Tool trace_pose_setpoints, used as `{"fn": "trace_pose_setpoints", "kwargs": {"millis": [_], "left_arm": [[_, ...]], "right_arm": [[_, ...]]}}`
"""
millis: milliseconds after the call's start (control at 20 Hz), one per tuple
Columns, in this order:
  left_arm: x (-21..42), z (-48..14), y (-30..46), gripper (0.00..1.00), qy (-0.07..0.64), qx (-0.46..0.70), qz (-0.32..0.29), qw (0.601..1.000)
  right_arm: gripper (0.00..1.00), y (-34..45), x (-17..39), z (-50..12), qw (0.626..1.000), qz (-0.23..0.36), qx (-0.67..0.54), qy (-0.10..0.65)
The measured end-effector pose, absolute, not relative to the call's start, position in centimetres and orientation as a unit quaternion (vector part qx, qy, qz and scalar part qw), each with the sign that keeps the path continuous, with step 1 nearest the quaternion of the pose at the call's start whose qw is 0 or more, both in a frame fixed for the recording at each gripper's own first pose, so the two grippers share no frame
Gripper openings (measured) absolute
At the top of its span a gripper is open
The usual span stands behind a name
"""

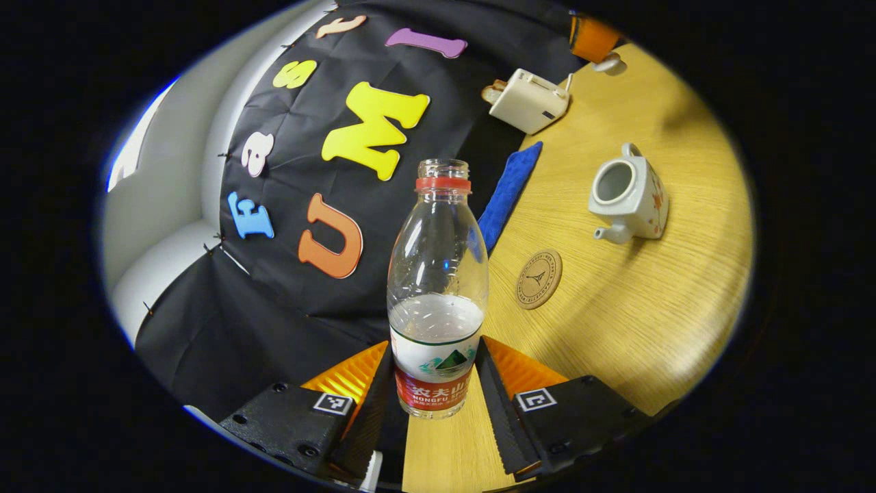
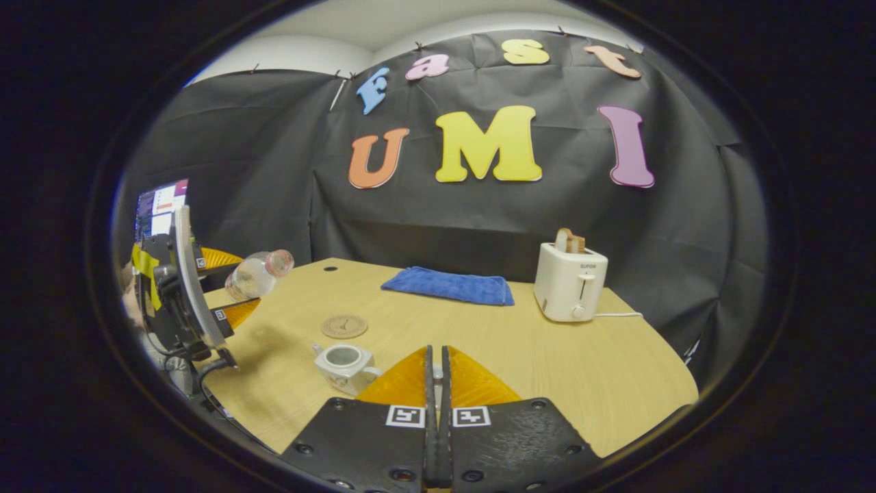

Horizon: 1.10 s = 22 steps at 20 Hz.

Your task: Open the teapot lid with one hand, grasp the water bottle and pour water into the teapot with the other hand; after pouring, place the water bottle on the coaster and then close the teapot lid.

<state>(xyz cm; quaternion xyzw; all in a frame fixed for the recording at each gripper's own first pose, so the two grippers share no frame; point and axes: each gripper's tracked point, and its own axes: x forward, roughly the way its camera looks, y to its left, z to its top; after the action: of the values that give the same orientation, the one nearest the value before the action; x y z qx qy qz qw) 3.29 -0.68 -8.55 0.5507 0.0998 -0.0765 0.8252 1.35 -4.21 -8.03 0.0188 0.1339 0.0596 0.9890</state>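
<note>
Your left gripper (image 1: 436,383) was clamped on the uncapped water bottle (image 1: 438,287), tilted in the air left of the table (image 2: 547,363). The coaster (image 2: 344,326) lay beyond the lidless teapot (image 2: 344,366). Your right gripper (image 2: 436,383) had its fingers nearly together; whether they pinched anything could not be told.

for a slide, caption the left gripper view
Left gripper holds the bottle above the table; open teapot beyond the coaster.

Clear water bottle (image 1: 438,287) with red neck ring, white floral-patterned teapot (image 1: 629,195), tan coaster (image 1: 538,279), blue towel (image 2: 448,285)
</note>
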Motion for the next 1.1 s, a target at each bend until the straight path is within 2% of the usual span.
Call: {"fn": "trace_pose_setpoints", "kwargs": {"millis": [550, 600, 650, 1100], "left_arm": [[3.0, -10.3, -2.5, 0.71, 0.117, 0.675, -0.118, 0.719], [2.9, -10.3, -2.8, 0.75, 0.118, 0.681, -0.119, 0.713], [2.9, -10.3, -2.9, 0.71, 0.118, 0.687, -0.119, 0.707], [2.2, -10.5, -3.4, 0.71, 0.112, 0.727, -0.118, 0.667]], "right_arm": [[0.00, -6.0, -0.1, -8.1, 0.991, 0.049, 0.024, 0.124], [0.00, -6.1, -0.1, -8.2, 0.991, 0.050, 0.025, 0.124], [0.00, -6.1, -0.1, -8.2, 0.991, 0.049, 0.025, 0.124], [0.00, -7.3, -0.3, -8.1, 0.992, 0.039, 0.027, 0.117]]}}
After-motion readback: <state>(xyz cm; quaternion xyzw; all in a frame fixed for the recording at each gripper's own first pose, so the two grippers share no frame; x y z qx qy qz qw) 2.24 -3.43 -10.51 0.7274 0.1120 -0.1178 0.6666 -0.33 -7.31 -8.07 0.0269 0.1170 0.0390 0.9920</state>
